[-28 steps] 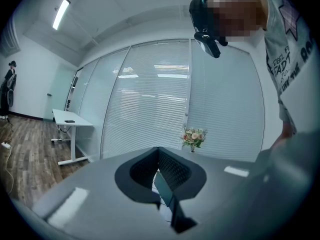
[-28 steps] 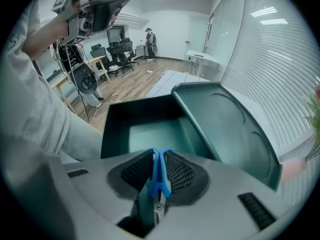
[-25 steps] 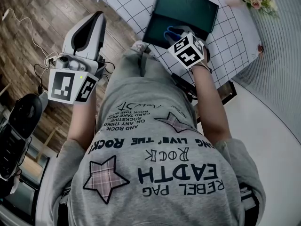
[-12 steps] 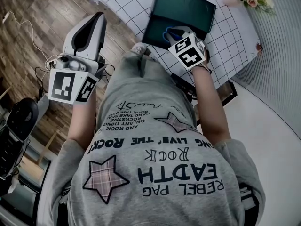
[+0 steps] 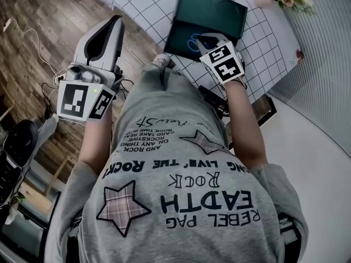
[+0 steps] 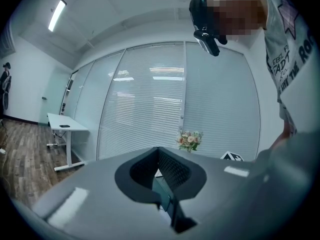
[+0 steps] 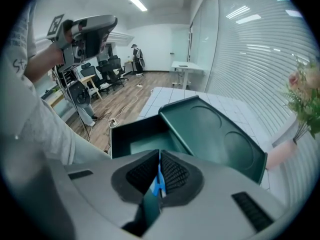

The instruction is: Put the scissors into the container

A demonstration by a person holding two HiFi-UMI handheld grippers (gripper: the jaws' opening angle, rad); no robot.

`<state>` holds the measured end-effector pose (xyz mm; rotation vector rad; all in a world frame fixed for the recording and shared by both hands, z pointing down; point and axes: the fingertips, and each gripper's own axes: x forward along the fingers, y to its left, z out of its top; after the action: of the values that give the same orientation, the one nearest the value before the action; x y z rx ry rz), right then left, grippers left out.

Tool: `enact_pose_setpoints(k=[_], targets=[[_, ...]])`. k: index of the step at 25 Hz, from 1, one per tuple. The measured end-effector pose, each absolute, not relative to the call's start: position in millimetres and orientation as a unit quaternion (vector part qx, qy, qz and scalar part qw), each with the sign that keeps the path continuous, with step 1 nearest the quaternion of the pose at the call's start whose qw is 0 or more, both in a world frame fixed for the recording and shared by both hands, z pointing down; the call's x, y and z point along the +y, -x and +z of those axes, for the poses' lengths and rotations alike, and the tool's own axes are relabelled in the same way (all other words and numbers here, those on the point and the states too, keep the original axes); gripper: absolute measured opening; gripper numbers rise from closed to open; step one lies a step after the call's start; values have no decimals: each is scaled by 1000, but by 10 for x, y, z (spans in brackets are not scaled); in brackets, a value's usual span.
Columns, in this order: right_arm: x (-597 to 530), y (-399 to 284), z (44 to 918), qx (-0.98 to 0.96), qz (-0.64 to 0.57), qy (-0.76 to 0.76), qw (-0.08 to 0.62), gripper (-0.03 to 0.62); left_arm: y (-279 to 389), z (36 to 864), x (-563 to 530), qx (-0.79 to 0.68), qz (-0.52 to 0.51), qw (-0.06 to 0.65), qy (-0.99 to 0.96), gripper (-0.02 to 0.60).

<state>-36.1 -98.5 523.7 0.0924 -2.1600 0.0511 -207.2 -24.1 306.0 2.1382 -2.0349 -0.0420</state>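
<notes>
At the left of the head view the left gripper [image 6: 159, 155] hangs empty, its fingers pressed together. In the upper middle the right gripper's [image 7: 159, 160] fingers have just been closing and pinch the blue scissors [image 5: 192, 41] over the open green container [image 7: 132, 134]. I judge that only the release remains. The shirt reads "REBEL PAG", "EADTH", "ROCK".

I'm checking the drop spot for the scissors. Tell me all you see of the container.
The container is a dark green rectangular box, plastic-looking, open, nothing showing inside. Its lid, with two round recesses, stands tilted open alongside. It rests on the white checked tablecloth. Over it hangs the right gripper, whose jaws have just been closing on the blue scissors; whether those touch it can't be told.
</notes>
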Motion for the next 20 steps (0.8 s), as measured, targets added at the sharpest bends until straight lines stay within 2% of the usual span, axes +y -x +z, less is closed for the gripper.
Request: enact_pose_setpoints(k=[10,20], targets=[[-1050,387,4938,-899,46,-52,432,18,2030,2964,-256,-683,-10,84,-726,9],[-1188,428,4548,-927,86,-73,359,18,1990,2883,-370,-676,-3,76,-733,9]])
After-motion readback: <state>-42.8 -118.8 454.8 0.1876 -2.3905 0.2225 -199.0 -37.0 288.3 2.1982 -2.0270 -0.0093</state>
